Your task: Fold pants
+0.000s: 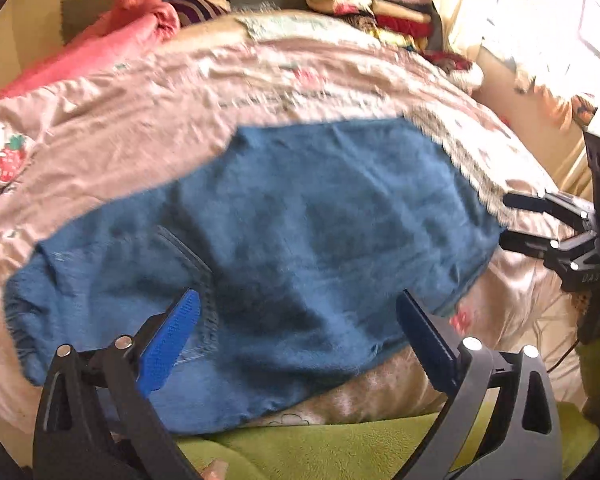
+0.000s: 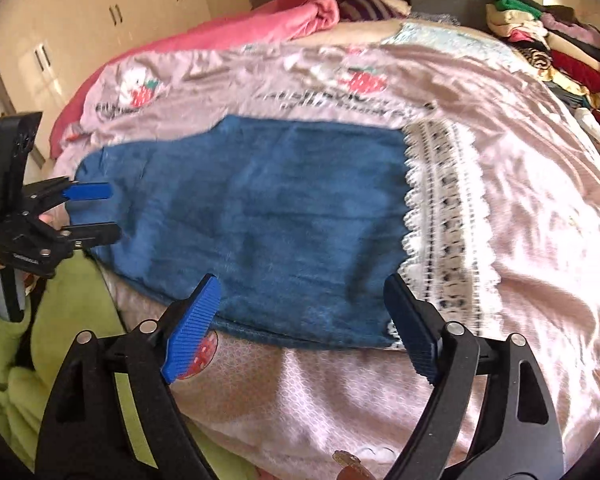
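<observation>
Blue denim pants [image 1: 300,232] lie folded flat on the pink bed cover, with a white lace hem [image 2: 440,216] at their right end. My left gripper [image 1: 298,320] is open and empty, hovering over the near left part of the pants; it also shows at the left in the right wrist view [image 2: 114,212]. My right gripper [image 2: 300,308] is open and empty above the pants' near edge [image 2: 300,336]; it also shows at the right in the left wrist view [image 1: 504,222], beside the pants' right end.
The pink printed bed cover [image 2: 540,240] spreads all around. A pink blanket [image 1: 112,36] is heaped at the far left. Stacked folded clothes [image 2: 548,40] stand at the back right. Green fabric [image 1: 340,448] lies at the near edge. White cupboards [image 2: 80,20] stand at the left.
</observation>
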`<state>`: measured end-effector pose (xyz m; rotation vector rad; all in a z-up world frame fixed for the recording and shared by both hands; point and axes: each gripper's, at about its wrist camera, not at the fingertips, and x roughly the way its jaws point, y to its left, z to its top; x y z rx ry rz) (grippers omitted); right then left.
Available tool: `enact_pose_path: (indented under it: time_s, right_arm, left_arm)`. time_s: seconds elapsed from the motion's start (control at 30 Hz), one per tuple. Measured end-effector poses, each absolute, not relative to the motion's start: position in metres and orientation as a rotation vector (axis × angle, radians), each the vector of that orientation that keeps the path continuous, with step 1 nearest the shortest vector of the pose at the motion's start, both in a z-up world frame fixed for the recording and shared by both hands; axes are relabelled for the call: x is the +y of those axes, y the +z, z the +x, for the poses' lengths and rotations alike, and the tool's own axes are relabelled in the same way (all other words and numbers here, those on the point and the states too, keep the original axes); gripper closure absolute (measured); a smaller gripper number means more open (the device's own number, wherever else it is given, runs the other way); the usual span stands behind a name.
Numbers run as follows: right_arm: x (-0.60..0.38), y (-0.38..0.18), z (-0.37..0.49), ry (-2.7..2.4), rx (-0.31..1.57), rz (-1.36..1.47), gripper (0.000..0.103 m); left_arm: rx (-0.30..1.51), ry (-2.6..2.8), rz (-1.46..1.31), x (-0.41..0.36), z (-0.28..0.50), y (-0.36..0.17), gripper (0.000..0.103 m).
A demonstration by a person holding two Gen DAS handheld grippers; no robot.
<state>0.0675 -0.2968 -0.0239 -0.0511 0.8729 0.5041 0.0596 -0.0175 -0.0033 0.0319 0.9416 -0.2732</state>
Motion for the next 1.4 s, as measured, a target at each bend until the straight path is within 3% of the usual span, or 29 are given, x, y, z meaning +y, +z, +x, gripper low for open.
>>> enact_pose_path:
  time_s: [0.23, 0.73, 1.4]
  right_arm:
    - [-0.323, -0.003, 0.066, 0.427, 0.786, 0.014, 0.016]
    - [-0.364, 0.012, 0.058, 0.35, 0.704, 0.07, 0.015]
    - [-0.383, -0.024, 0.072, 0.332, 0.777, 0.123, 0.015]
  left_arm:
    - [0.847, -0.239, -0.011, -0.008, 0.055, 0.028, 0.005]
    - [0.766, -0.237, 0.009, -0.029, 0.08, 0.068, 0.005]
    - [0.823, -0.477, 0.212, -0.161, 0.183, 0.04, 0.005]
